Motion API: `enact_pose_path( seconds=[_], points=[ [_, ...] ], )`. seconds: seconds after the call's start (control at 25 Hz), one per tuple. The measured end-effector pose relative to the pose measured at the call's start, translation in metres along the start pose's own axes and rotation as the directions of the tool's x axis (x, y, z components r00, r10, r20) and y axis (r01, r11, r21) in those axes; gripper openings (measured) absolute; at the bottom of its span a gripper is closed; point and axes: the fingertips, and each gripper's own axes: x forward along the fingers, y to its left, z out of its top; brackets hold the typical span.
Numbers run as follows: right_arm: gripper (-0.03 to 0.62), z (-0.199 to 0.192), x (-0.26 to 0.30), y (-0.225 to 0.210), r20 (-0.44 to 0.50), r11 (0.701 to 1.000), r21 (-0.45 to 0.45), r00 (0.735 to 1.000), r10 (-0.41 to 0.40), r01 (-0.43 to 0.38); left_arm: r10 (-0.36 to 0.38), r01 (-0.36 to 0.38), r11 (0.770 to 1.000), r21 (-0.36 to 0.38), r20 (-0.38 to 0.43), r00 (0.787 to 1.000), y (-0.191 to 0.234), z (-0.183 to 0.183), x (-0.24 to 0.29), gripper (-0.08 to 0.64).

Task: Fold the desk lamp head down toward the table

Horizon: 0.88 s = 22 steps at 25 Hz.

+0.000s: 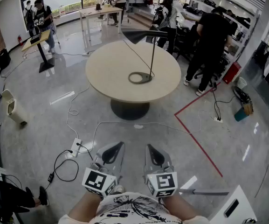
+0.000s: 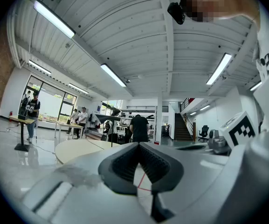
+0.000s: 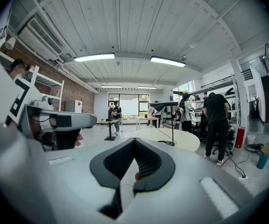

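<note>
step: approach, fold not started | lamp (image 1: 152, 55) on round worktop (image 1: 107, 73), head (image 1: 142, 34) raised, well apart from grippers | left gripper (image 1: 116, 150), right gripper (image 1: 153, 154) both closed on nothing, near body | next: likely walk up, press head down | room: open floor ahead, cables (image 1: 69, 125) left, people by far edge
</note>
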Motion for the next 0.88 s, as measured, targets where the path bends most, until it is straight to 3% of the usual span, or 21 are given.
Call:
enact_pose_path(
  seconds=[0.56,0.88],
  points=[
    [0.009,-0.008,-0.001,-0.008,-0.014,0.999,0.04,0.999,-0.031,0.032,-0.014,0.014,1.0,-0.015,-0.013,1.0,0.0,-0.009,0.001,0.005],
    [0.009,-0.013,0.016,0.009,-0.029,0.998,0.039,0.998,-0.056,0.057,-0.017,0.017,0.999,-0.035,-0.01,1.0,0.035,-0.012,-0.007,0.005]
  ],
)
